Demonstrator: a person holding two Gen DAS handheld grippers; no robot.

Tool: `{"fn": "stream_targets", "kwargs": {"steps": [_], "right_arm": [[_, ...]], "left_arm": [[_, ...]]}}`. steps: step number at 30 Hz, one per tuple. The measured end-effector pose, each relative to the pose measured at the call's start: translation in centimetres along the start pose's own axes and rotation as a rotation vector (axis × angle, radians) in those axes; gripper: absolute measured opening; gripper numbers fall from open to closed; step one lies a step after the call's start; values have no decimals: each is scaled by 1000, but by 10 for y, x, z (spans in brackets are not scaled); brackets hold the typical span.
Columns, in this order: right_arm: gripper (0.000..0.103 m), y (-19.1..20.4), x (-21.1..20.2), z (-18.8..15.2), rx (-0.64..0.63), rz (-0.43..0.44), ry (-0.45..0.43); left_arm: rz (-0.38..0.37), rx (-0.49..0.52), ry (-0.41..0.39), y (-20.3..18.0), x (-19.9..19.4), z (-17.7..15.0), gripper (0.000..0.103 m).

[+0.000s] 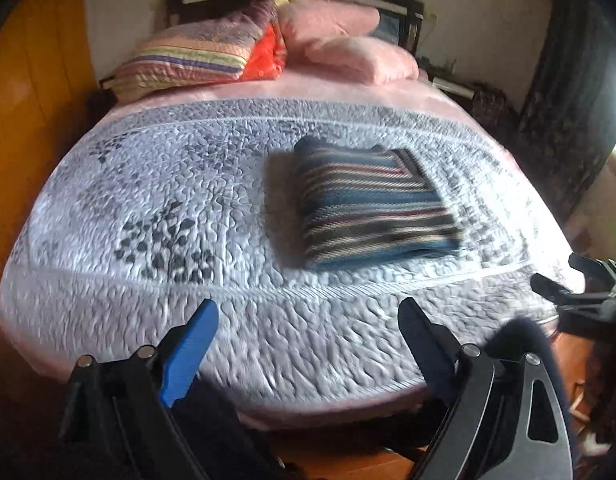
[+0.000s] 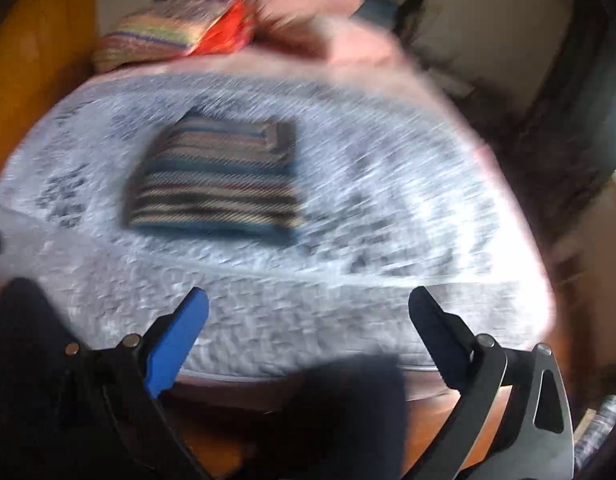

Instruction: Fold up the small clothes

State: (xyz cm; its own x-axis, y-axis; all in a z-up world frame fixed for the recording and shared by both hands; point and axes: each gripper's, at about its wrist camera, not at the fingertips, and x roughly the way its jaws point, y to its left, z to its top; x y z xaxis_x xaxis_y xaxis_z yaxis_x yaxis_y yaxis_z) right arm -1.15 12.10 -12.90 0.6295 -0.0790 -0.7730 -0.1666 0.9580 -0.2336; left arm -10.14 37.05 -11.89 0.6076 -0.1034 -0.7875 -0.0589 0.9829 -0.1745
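Folded striped garment (image 1: 371, 204) lay on the quilt (image 1: 148, 200) ahead of both empty, spread grippers: ahead-right of left gripper (image 1: 308, 320), ahead-left of right gripper (image 2: 308, 308), neither touching, stripes running crosswise.

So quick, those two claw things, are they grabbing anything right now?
Left gripper: open, holding nothing, above the near edge of the bed.
Right gripper: open, holding nothing; the folded striped cloth lies apart from it on the quilt.
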Motion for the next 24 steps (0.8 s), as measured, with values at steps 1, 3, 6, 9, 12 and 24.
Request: {"fn": "stream_targets", "kwargs": {"steps": [1, 3, 6, 9, 12, 24], "right_arm": [[100, 0, -12, -1, 9, 10, -21], [100, -3, -36, 1, 32, 65, -33], [100, -6, -78, 10, 28, 111, -46], [100, -9, -105, 18, 36, 126, -20], [100, -8, -130, 22, 35, 126, -12], [100, 2, -155, 21, 31, 109, -37]], "left_arm": [[-1, -7, -6, -2, -8, 0, 92], [35, 4, -22, -9, -30, 1, 92], [92, 56, -52, -23, -65, 9, 92], [123, 97, -58, -38, -98, 13, 92], [133, 125, -45, -50, -119, 11, 92], [110, 81, 12, -54, -114, 3, 92]]}}
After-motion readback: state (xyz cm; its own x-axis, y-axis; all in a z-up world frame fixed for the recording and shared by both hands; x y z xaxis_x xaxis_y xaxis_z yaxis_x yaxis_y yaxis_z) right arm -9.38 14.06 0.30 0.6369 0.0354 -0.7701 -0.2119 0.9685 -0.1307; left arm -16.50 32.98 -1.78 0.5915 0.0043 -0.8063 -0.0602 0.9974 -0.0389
